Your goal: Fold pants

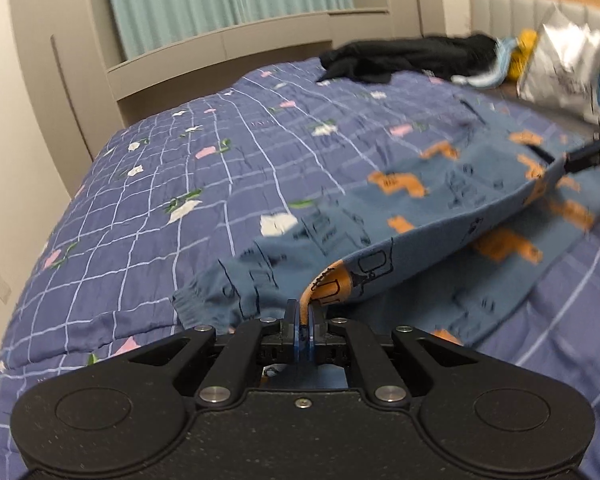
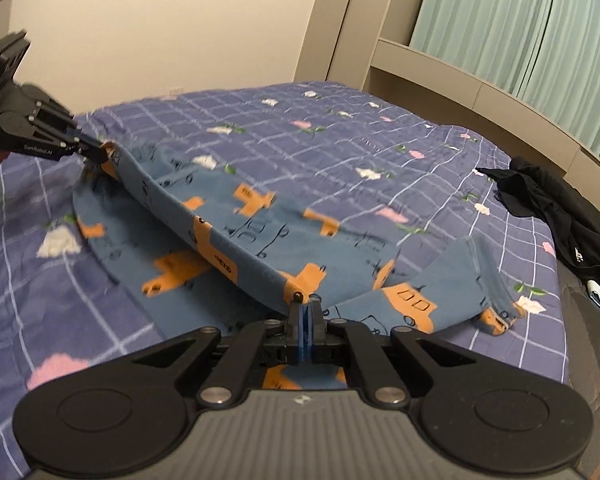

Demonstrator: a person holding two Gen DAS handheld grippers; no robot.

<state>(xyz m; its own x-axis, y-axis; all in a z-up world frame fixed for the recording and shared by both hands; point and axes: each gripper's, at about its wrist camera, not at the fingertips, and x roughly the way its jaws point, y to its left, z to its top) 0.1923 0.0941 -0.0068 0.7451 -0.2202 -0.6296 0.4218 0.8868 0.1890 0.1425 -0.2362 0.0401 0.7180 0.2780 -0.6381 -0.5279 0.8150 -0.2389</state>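
Left gripper [image 1: 303,314] is clamped tight on one end of the blue pants [image 1: 440,196], and the right gripper [image 2: 306,312] is pinched shut on the other end. Between them the upper layer is lifted a bit off the lower one, which lies flat on the bed [image 2: 340,136]. Black clothes [image 2: 548,200] sit well apart near the edge.

The blue pants [image 2: 260,236] with orange print, mid-frame, are soft matt knit cloth with ribbed cuffs. Under them, the purple grid-patterned bedspread [image 1: 180,168] is thin, matt, slightly puckered cloth. The black left tool [image 1: 305,312] at lower centre looks like matt, finely speckled plastic with shiny metal pins; the right tool [image 2: 305,312] adds a ridged grey plastic body. A crinkled silver bag [image 1: 564,68] at upper right is glossy foil. The teal curtain [image 2: 532,24] is pleated cloth.
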